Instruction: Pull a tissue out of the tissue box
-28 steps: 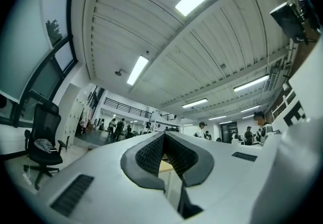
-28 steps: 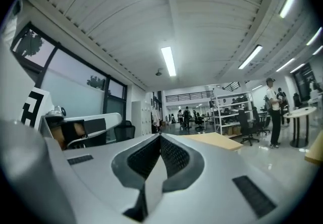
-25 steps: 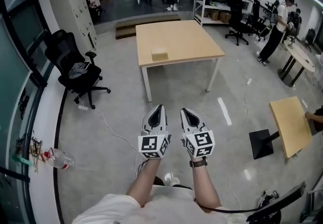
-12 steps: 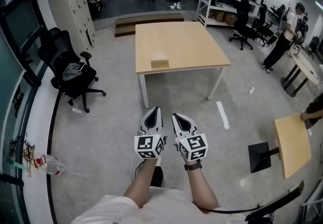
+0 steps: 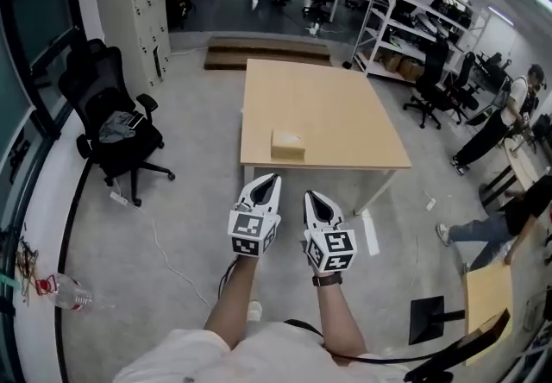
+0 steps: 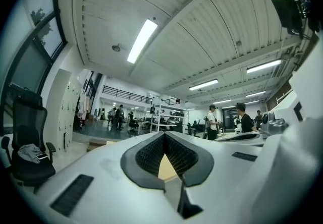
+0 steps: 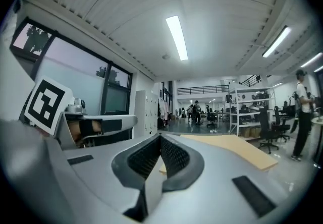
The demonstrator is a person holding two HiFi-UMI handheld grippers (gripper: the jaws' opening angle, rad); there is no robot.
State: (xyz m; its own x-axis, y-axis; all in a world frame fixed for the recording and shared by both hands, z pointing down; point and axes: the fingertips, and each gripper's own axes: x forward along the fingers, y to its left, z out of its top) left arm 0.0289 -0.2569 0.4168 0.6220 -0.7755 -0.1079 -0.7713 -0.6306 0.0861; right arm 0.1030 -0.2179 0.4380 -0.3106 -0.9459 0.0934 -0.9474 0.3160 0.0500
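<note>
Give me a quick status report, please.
Left gripper, right gripper shut, empty, short of table. Tissue box near table's front edge, untouched. Only bare floor between.

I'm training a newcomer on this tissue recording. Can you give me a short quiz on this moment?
1. True or false: the box lies on the table.
2. The left tool and right tool are: A open; B shut and empty; C gripping a tissue.
3. In the head view, on which side of the table is the black chair?

Key: 1 true; 2 B; 3 left.
</note>
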